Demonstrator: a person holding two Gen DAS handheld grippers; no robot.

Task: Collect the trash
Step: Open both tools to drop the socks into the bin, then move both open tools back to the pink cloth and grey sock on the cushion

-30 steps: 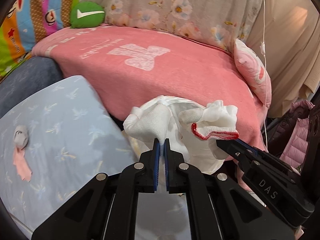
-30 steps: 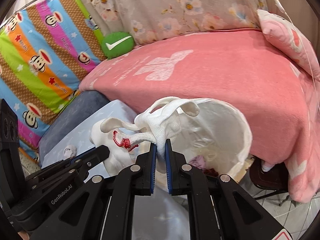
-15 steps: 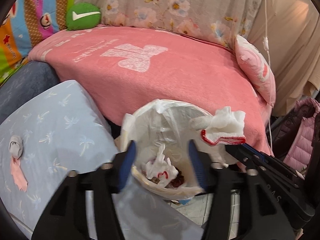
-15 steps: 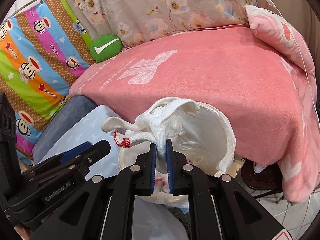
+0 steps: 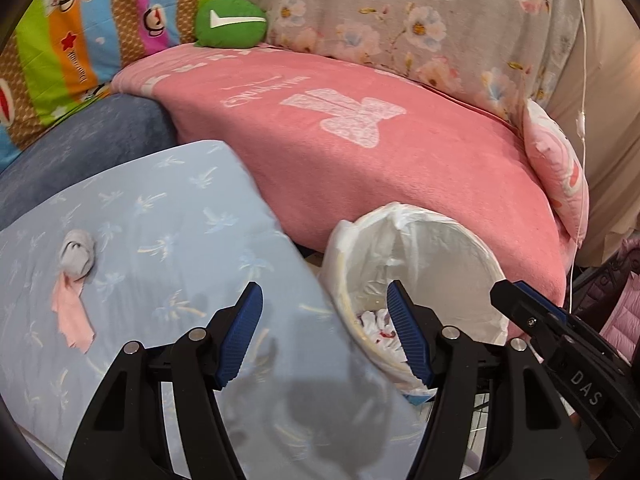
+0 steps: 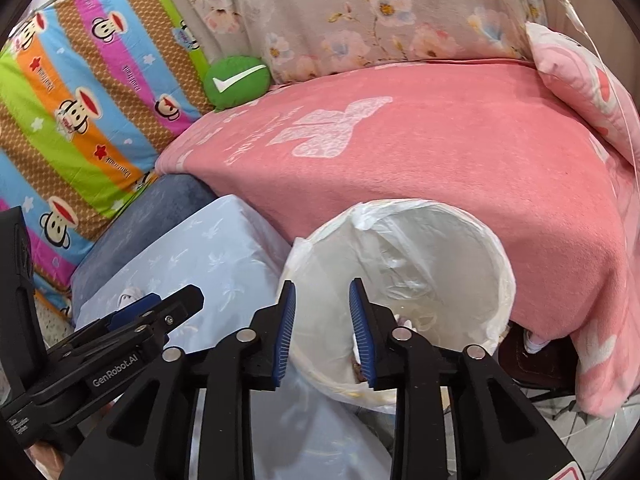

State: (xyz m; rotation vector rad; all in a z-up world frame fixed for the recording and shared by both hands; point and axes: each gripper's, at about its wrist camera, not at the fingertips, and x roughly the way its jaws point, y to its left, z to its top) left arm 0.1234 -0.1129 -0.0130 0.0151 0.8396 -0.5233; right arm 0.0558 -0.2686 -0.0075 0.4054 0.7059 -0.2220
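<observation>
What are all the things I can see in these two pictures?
Trash bin: one, white, bag-lined, beside the bed.
White cloth: crumpled, red-trimmed, inside the bin.
Grey wad: one, on the light blue sheet.
Pink scrap: one, just below the wad.
Pink blanket: one, behind the bin.
Green cushion: one, white tick, at the back.
Left gripper: black, blue pads, open, empty.
Right gripper: same, just been opening, empty, above the bin.
</observation>
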